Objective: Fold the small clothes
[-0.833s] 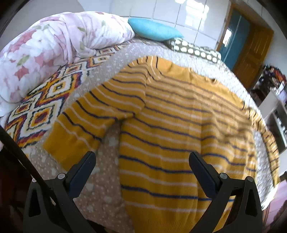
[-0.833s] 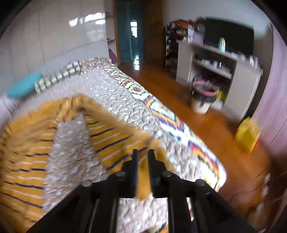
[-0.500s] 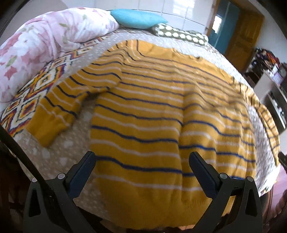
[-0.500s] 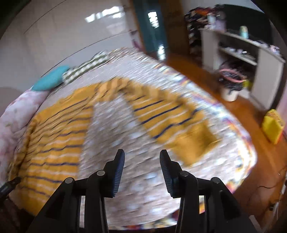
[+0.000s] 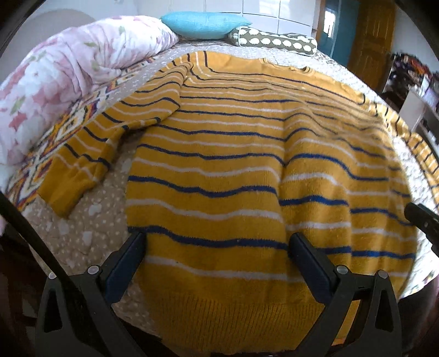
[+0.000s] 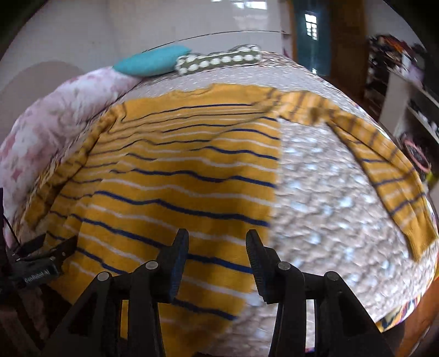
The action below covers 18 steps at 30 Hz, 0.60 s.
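The left gripper [image 5: 216, 244] hangs over the near hem of the sweater [image 5: 247, 153] with its jaws spread wide and nothing between them; the right gripper [image 6: 216, 247] is also open, less widely, and just as empty, poised above the sweater's near right corner. The yellow striped sweater lies flat on the dotted bedspread [image 6: 323, 192], neck toward the blue pillow [image 5: 203, 24] and the spotted bolster [image 5: 274, 41], hem at the near edge of the bed. One sleeve [image 5: 109, 140] angles out toward the floral duvet [image 5: 68, 66]; the other sleeve [image 6: 384, 170] trails off toward the far side edge of the bed, well apart from the body.

From here I'd say the trouble lies in the grab itself. The knit looks thick and soft, so a pinch taken too shallow could catch only the top layer, and the back of the sweater would stay behind and bunch as the front lifts. If the two grippers bite at uneven heights along the hem, the fold would likely go crooked. There is a ridge running up the middle of the body; folding over it would probably trap a crease.
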Tool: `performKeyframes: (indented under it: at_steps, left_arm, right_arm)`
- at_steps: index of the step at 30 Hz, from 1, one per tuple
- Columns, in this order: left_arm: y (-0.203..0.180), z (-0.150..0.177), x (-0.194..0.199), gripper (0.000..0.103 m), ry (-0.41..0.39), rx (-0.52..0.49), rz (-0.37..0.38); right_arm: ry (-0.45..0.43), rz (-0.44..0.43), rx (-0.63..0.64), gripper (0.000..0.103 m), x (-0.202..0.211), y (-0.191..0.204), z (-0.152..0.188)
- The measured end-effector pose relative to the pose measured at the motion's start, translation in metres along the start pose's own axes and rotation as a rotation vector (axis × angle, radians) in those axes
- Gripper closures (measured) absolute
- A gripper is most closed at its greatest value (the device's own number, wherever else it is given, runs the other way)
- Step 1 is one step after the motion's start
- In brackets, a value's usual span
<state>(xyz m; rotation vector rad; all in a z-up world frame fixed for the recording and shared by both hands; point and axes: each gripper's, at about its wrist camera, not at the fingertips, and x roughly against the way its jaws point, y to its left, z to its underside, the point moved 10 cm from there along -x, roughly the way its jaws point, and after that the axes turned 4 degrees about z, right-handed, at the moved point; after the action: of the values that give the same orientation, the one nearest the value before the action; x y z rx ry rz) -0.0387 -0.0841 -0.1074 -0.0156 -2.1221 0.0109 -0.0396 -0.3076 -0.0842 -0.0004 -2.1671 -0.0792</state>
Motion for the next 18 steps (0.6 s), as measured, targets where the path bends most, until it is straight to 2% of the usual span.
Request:
performKeyframes:
  at_steps: [5, 8, 15, 18]
  left_arm:
    - [-0.002, 0.001, -0.001, 0.000, -0.009, 0.000, -0.009]
    - [-0.003, 0.000, -0.001, 0.000, -0.011, -0.002, -0.012]
    - [-0.006, 0.004, -0.003, 0.000, -0.028, -0.014, -0.033]
    - [-0.007, 0.005, -0.003, 0.000, -0.036, -0.018, -0.039]
  right_arm:
    - [0.053, 0.029, -0.028, 0.053, -0.016, 0.003, 0.010]
    - [0.026, 0.029, -0.059, 0.050, -0.016, 0.001, 0.010]
    - [-0.042, 0.110, 0.002, 0.041, -0.016, 0.008, 0.017]
    - [-0.058, 0.116, -0.009, 0.039, -0.017, 0.007, 0.019]
